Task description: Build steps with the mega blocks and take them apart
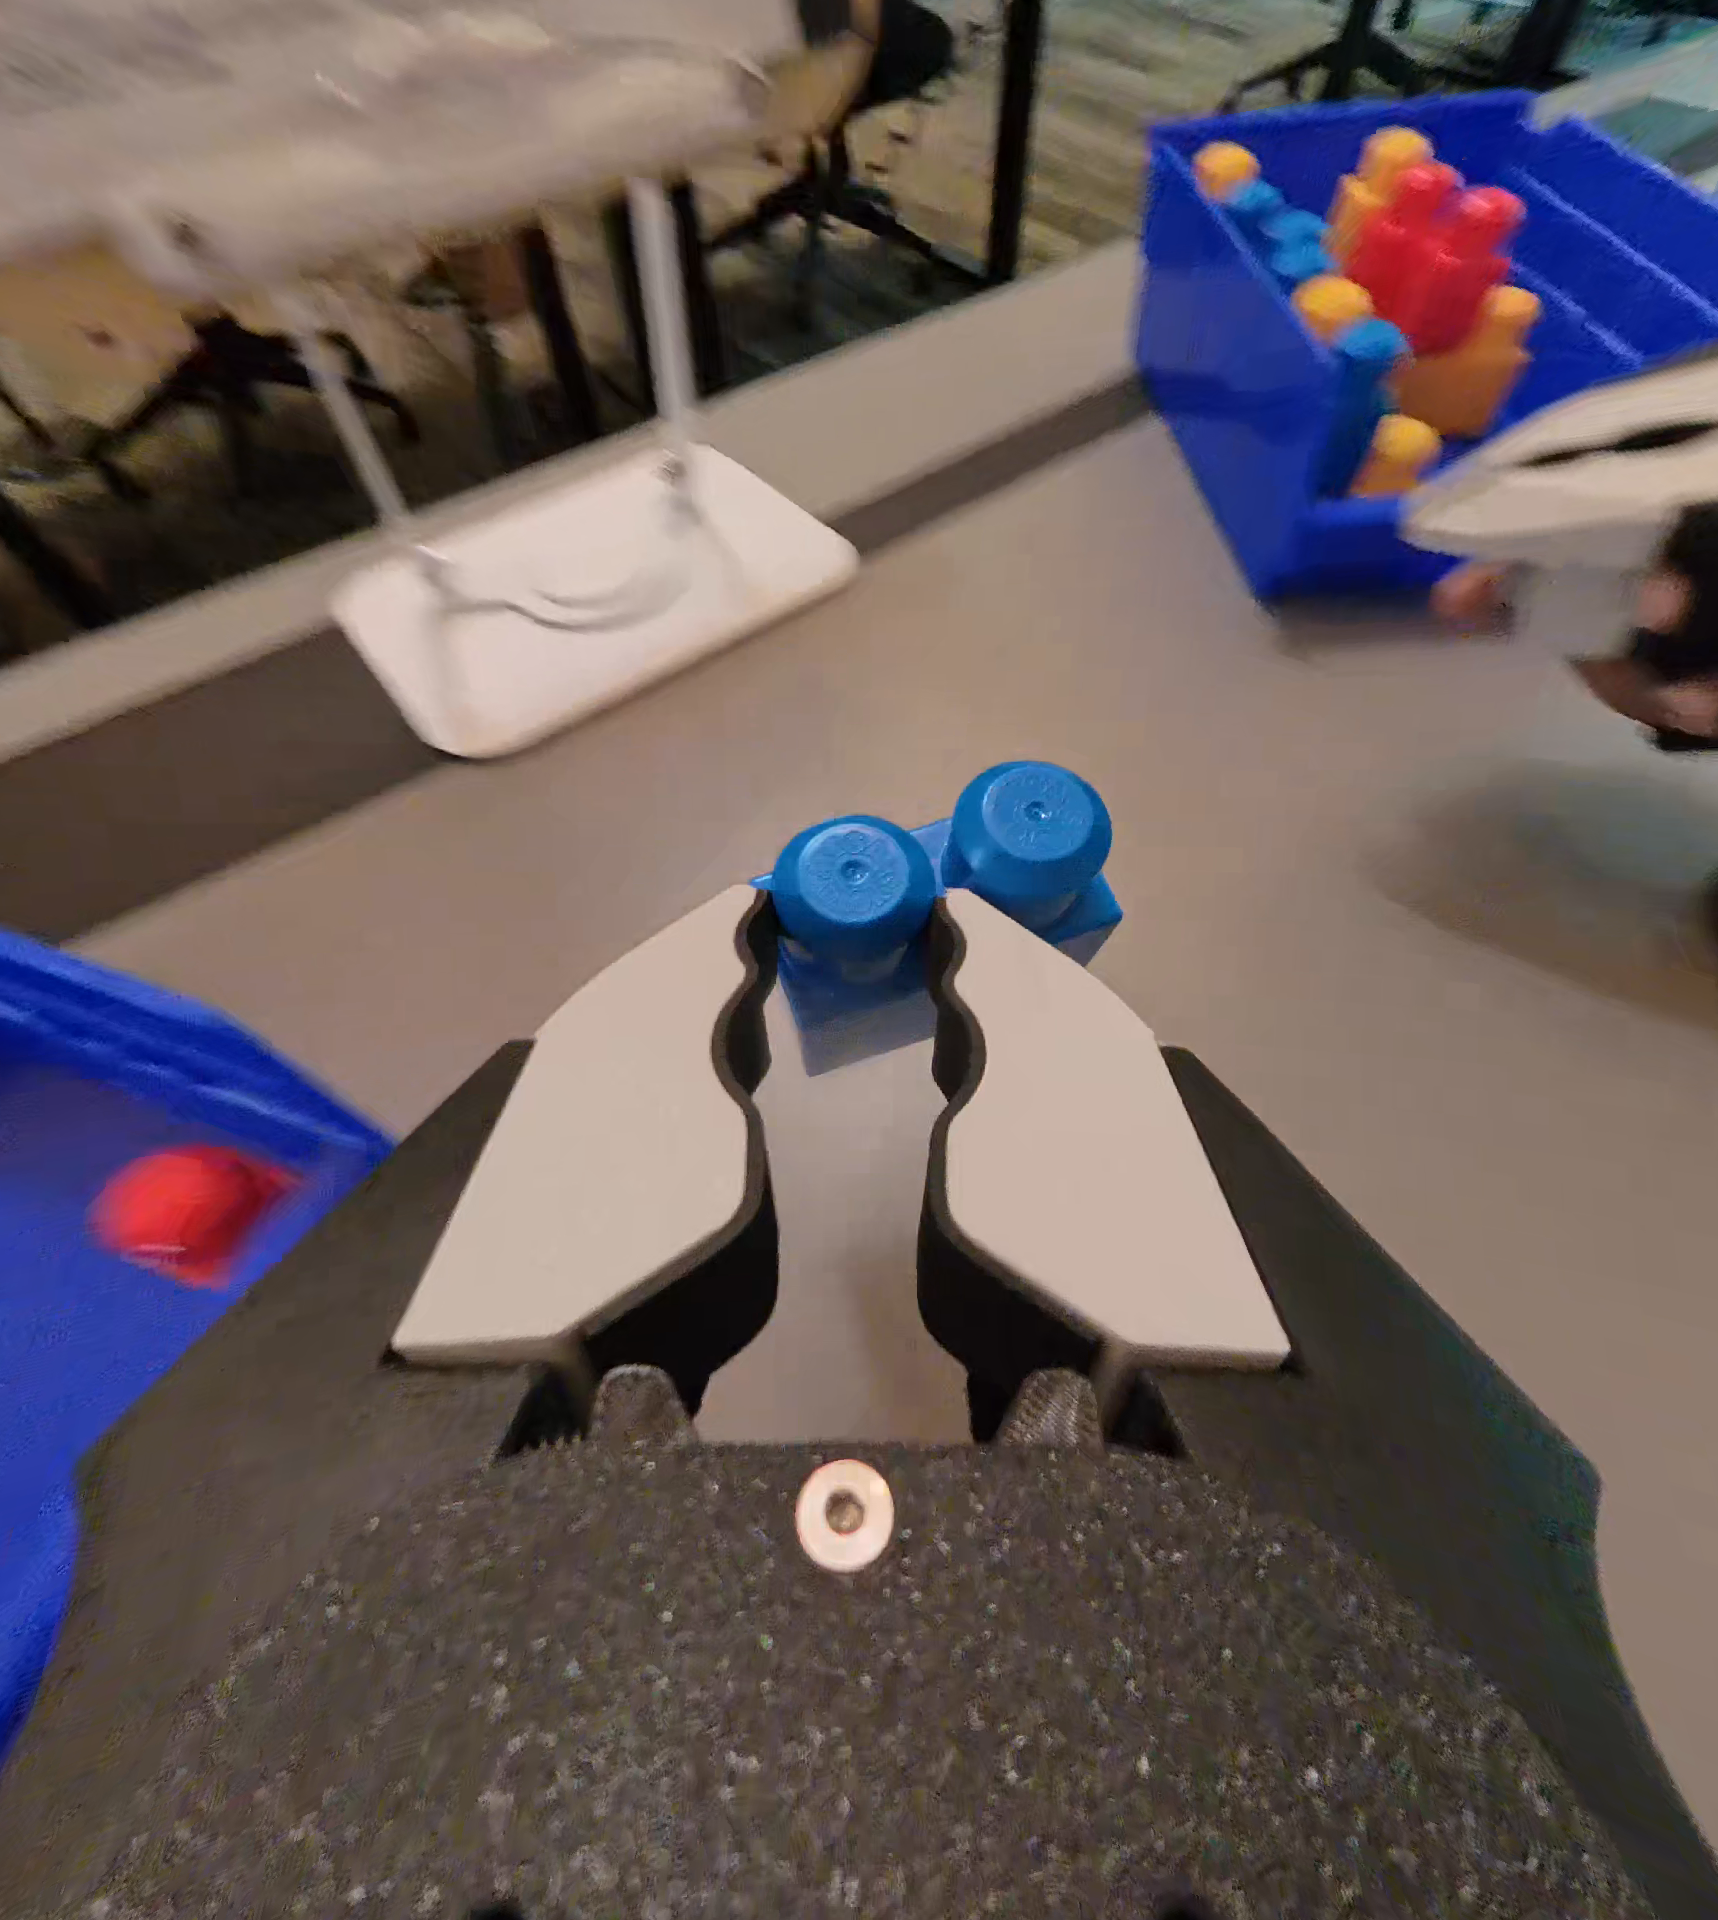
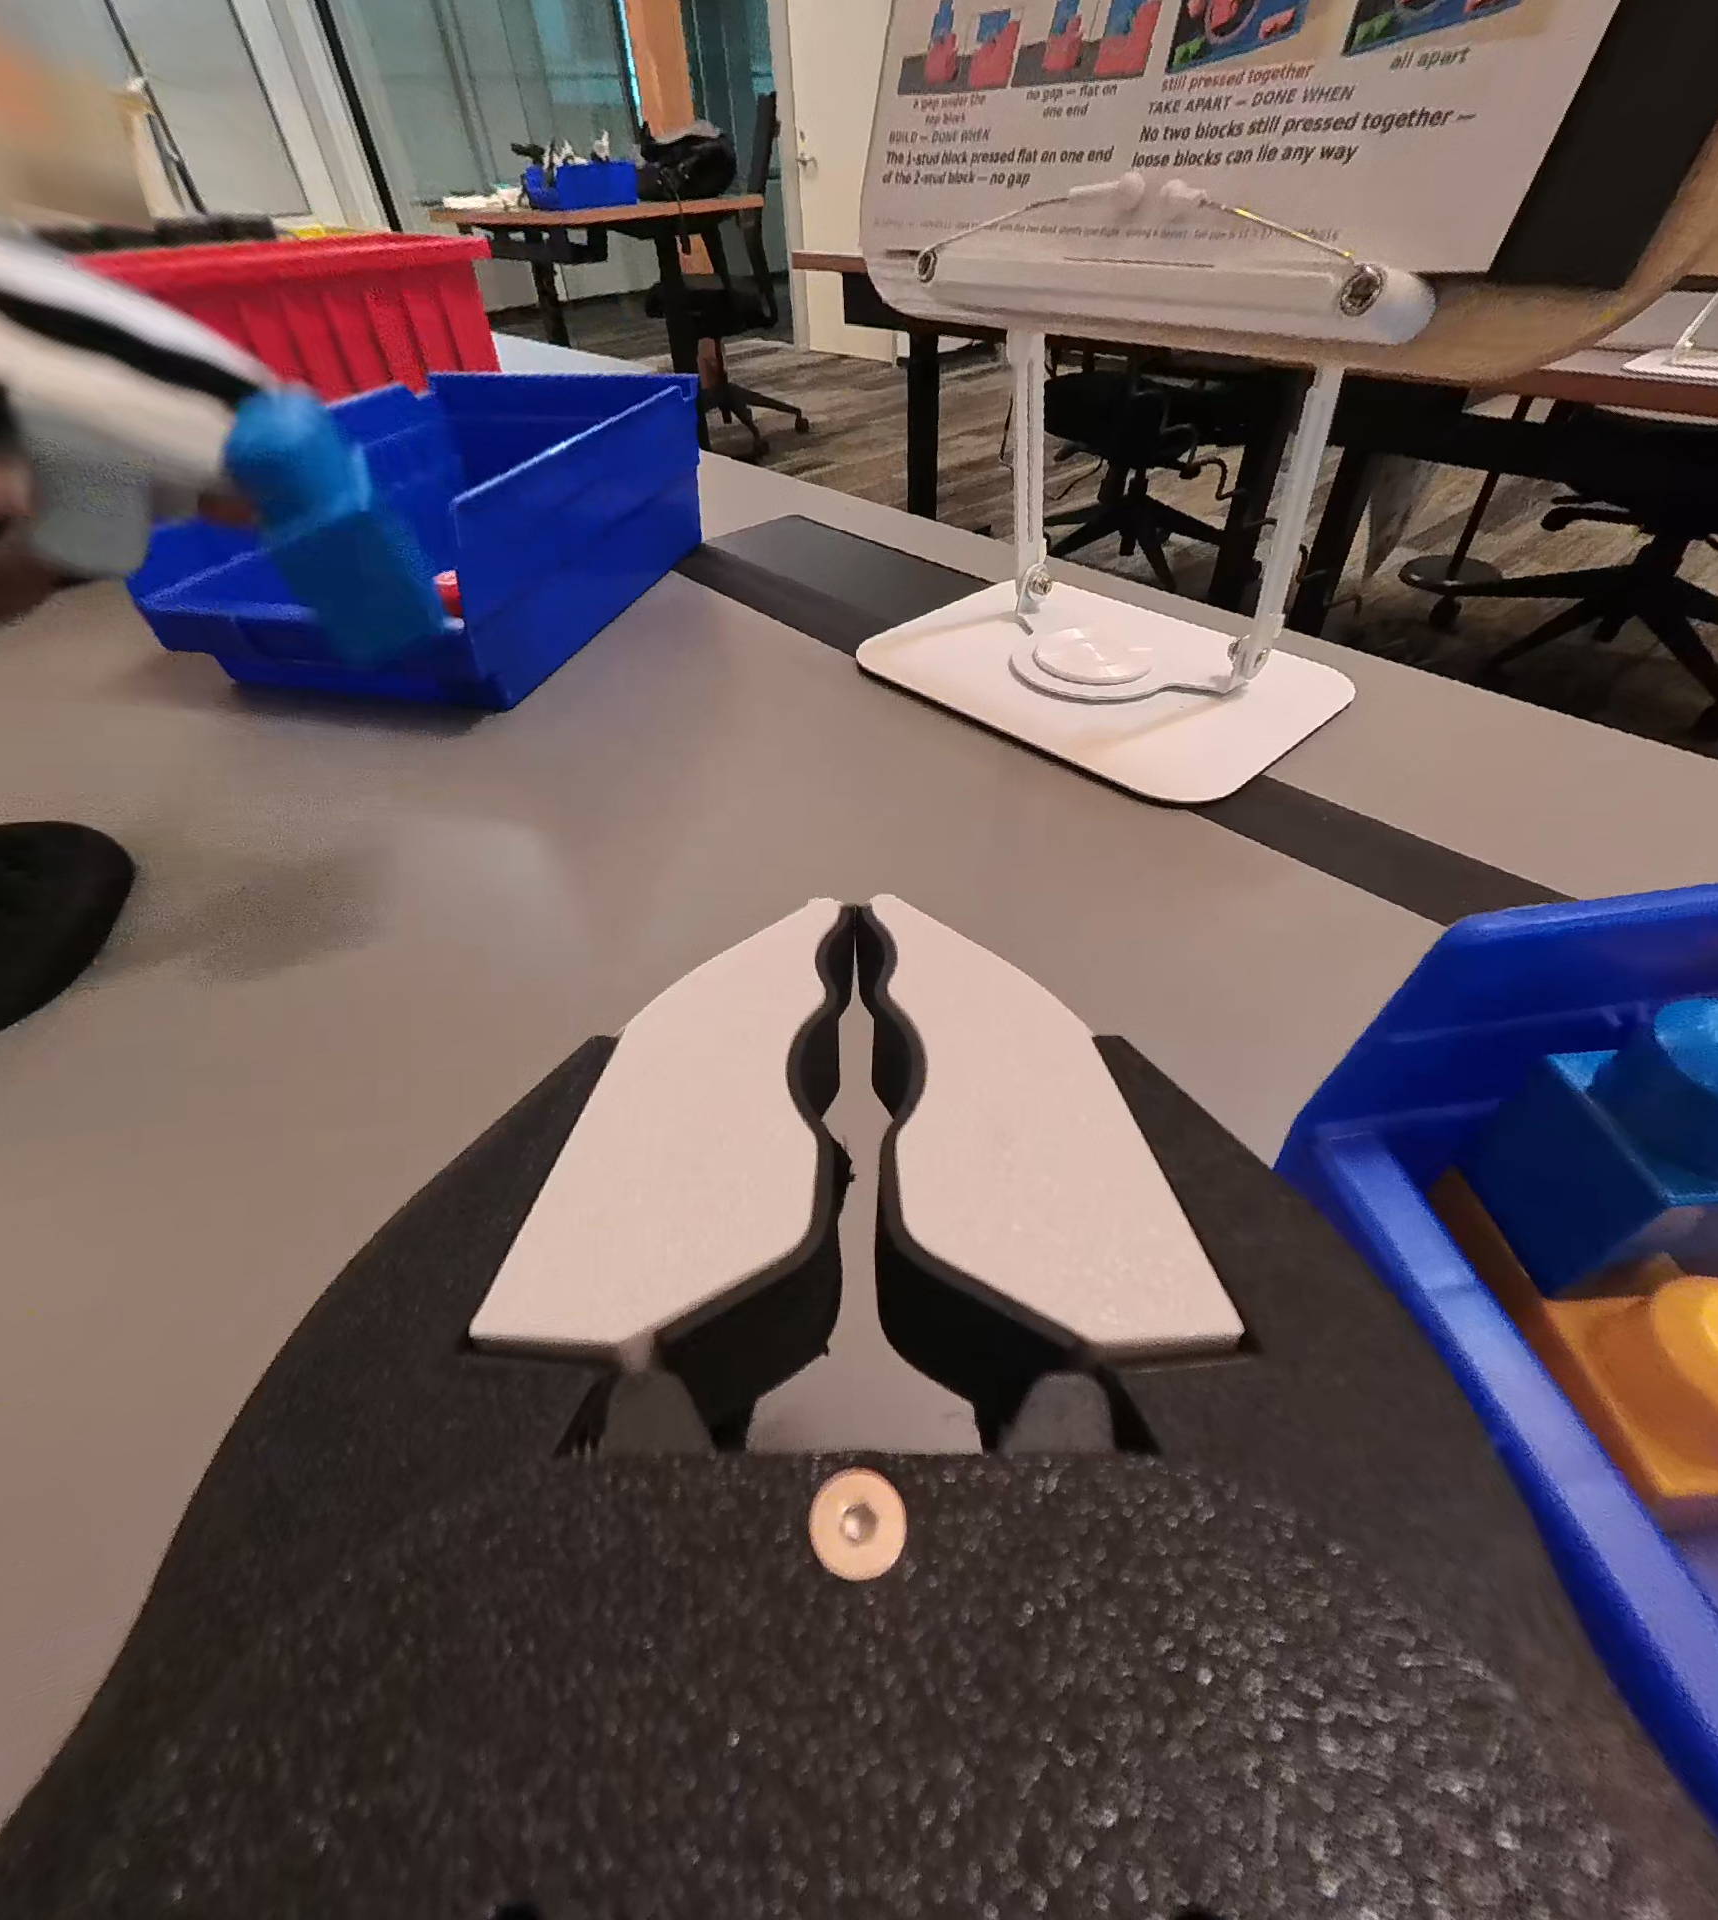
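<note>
While the left gripper (image 1: 850, 935) is clamping one stud of the blue two-stud hard-plastic mega block (image 1: 938, 914), the block is hanging in the air above the grey tabletop (image 1: 1094, 1195), well in from its far edge. The second stud is sticking out free past the right fingertip. Judging by look: the block is light, rigid and hollow, with smooth moulded faces that are likely slippery. The rounded stud is seating in the wavy notch of the fingers, so that neck is the sensible place to hold; a one-stud grip is probably letting the body swing. The right gripper (image 2: 857, 920) is carrying nothing, its fingertips nearly touching, hovering over the middle of the tabletop beside the blue plastic bin of orange and blue blocks (image 2: 1395, 1070) at the right edge.
</note>
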Motion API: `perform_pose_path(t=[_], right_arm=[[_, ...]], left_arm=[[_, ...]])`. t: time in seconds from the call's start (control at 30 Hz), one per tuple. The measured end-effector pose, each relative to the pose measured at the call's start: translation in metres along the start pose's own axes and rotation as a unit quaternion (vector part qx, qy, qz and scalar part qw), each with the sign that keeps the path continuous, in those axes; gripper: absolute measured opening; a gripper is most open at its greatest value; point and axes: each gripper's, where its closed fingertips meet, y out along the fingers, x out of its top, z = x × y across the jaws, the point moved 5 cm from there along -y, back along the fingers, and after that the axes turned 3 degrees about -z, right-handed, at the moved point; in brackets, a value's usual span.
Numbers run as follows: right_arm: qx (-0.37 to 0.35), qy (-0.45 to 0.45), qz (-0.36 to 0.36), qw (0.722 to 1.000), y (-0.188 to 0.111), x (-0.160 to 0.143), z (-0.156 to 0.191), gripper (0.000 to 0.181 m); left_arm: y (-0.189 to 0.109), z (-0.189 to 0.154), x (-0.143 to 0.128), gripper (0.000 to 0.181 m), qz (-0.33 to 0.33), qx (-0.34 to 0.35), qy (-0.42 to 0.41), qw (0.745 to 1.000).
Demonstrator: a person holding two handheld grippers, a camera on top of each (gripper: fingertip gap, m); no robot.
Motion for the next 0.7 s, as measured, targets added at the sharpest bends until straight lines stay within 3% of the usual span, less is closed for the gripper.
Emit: perform_pose_path(t=[0.2,0.37,0.5,0.57,0.7], right_arm=[[-0.004,-0.004,0.004,1.000,0.001,-0.002,0.001,0.000],[-0.003,-0.007,0.010,1.000,0.002,-0.004,0.003,0.000],[-0.005,-0.010,0.010,1.000,0.002,-0.004,0.003,0.000],[-0.006,-0.010,0.010,1.000,0.001,-0.004,0.002,0.000],[-0.005,-0.009,0.010,1.000,0.001,-0.004,0.001,0.000]], left_arm=[[0.007,-0.109,-0.047,0.028,0.026,-0.070,-0.044,0.996],[0.015,-0.165,-0.068,0.028,0.053,-0.101,-0.045,0.992],[0.020,-0.178,-0.079,0.030,0.059,-0.120,-0.049,0.990],[0.019,-0.175,-0.077,0.048,0.053,-0.128,-0.047,0.989],[0.003,-0.138,-0.053,0.052,-0.002,-0.111,-0.062,0.992]])
